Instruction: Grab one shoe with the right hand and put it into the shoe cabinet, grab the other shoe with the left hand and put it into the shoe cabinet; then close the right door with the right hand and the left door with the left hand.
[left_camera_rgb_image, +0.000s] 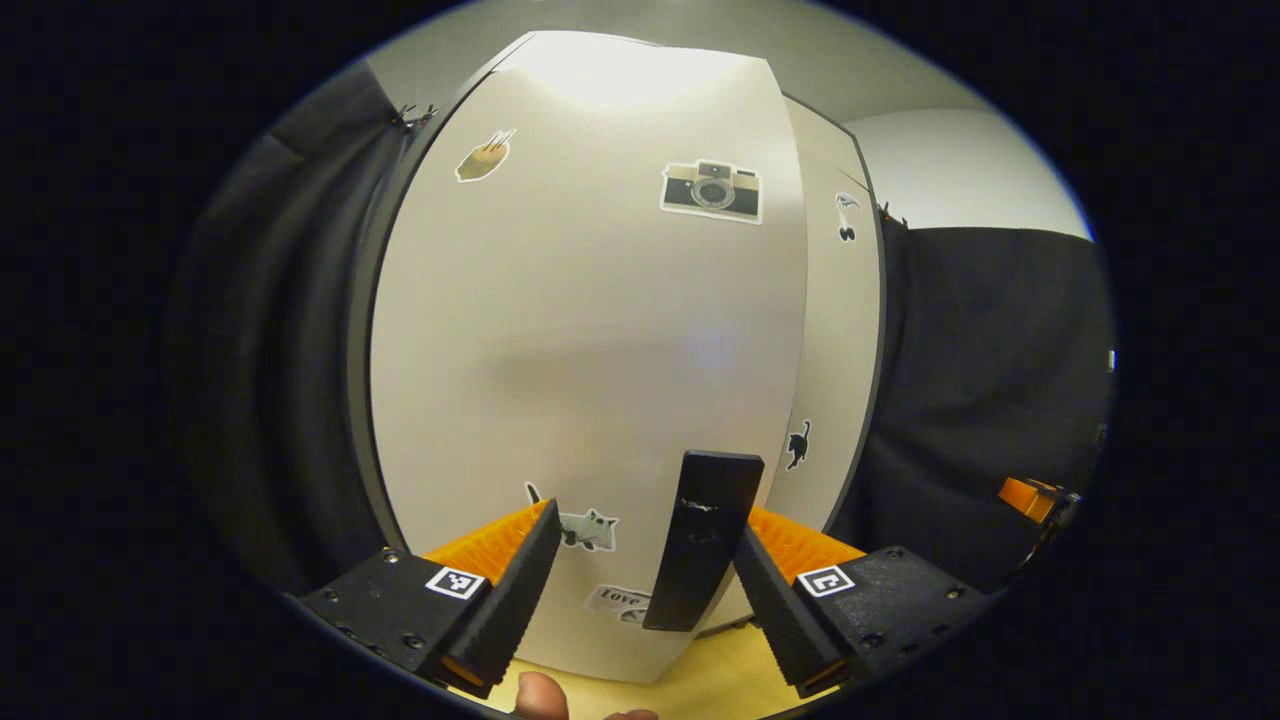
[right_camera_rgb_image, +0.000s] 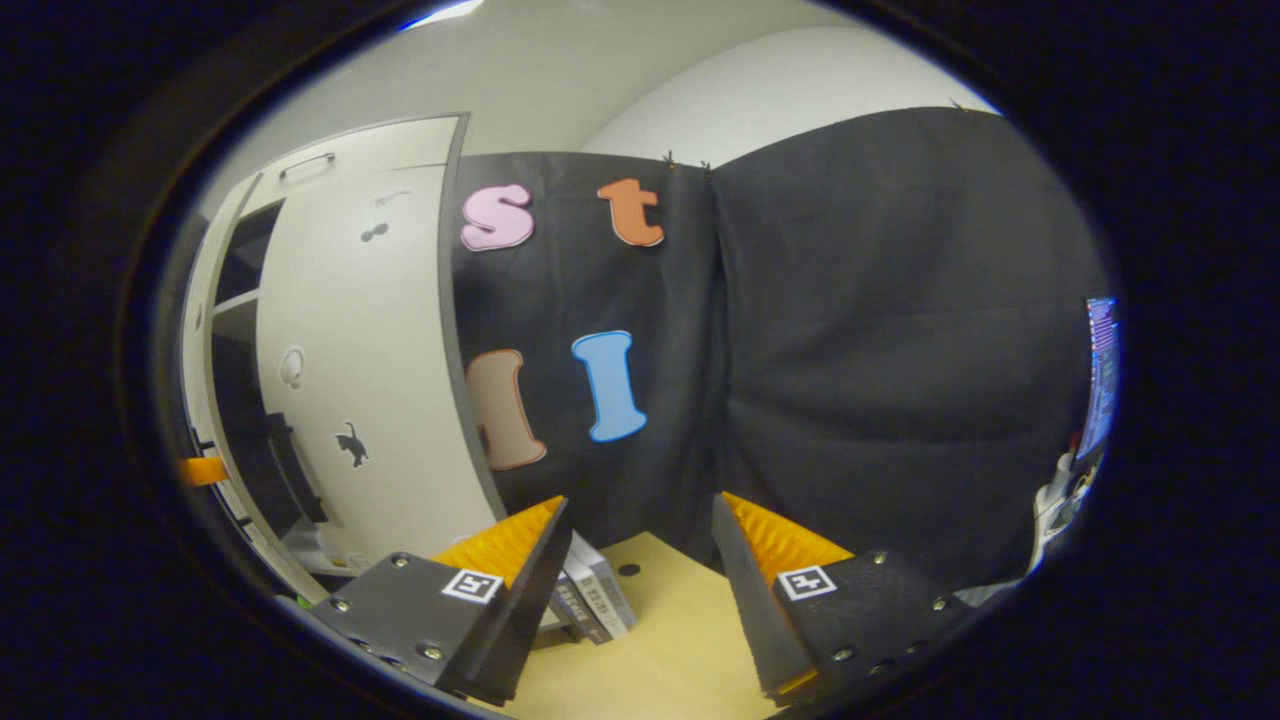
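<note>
Here, left gripper (left_camera_rgb_image: 640, 590) spread wide, just before the pale left door (left_camera_rgb_image: 590, 340) of the shoe cabinet (right_camera_rgb_image: 300, 330), black handle (left_camera_rgb_image: 703, 540) between its fingers but ungripped, right gripper (right_camera_rgb_image: 640, 590) likewise wide and empty over the wooden floor (right_camera_rgb_image: 670, 640), right door (right_camera_rgb_image: 360, 360) ajar, shoes unseen.

Black cloth wall (right_camera_rgb_image: 880, 330), pale ceiling (right_camera_rgb_image: 560, 70), yellow-tan tabletop (right_camera_rgb_image: 670, 650)

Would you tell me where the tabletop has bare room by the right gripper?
The tabletop lies bare between the right gripper fingers, back to the black cloth. Books and the cabinet door crowd its left.
</note>
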